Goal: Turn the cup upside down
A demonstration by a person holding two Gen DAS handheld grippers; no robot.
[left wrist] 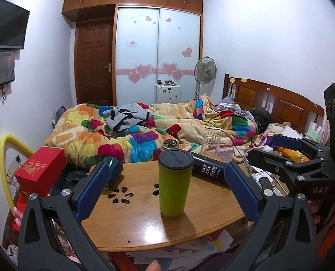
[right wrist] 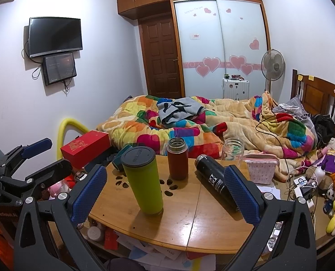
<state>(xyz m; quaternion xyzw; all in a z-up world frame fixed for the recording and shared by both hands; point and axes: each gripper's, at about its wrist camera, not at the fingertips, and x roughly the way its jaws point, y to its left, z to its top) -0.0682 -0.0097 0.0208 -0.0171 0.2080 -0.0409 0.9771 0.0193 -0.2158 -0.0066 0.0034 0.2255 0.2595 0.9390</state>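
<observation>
A tall green cup (left wrist: 175,186) with a dark lid stands upright on the round wooden table (left wrist: 144,223); it also shows in the right wrist view (right wrist: 143,181). My left gripper (left wrist: 165,180) is open, its blue pads on either side of the cup and short of it, not touching. My right gripper (right wrist: 165,188) is open and empty over the table, the green cup inside its span near the left pad. A black bottle (right wrist: 214,180) lies on its side by the right pad. The right gripper (left wrist: 280,152) shows at the right of the left wrist view.
A brown-red flask (right wrist: 177,161) stands behind the green cup. A teal cup (right wrist: 122,158) lies at the table's left edge, and a clear jar (right wrist: 233,150) stands at the back. A red box (right wrist: 86,149), papers under the table and the cluttered bed surround it.
</observation>
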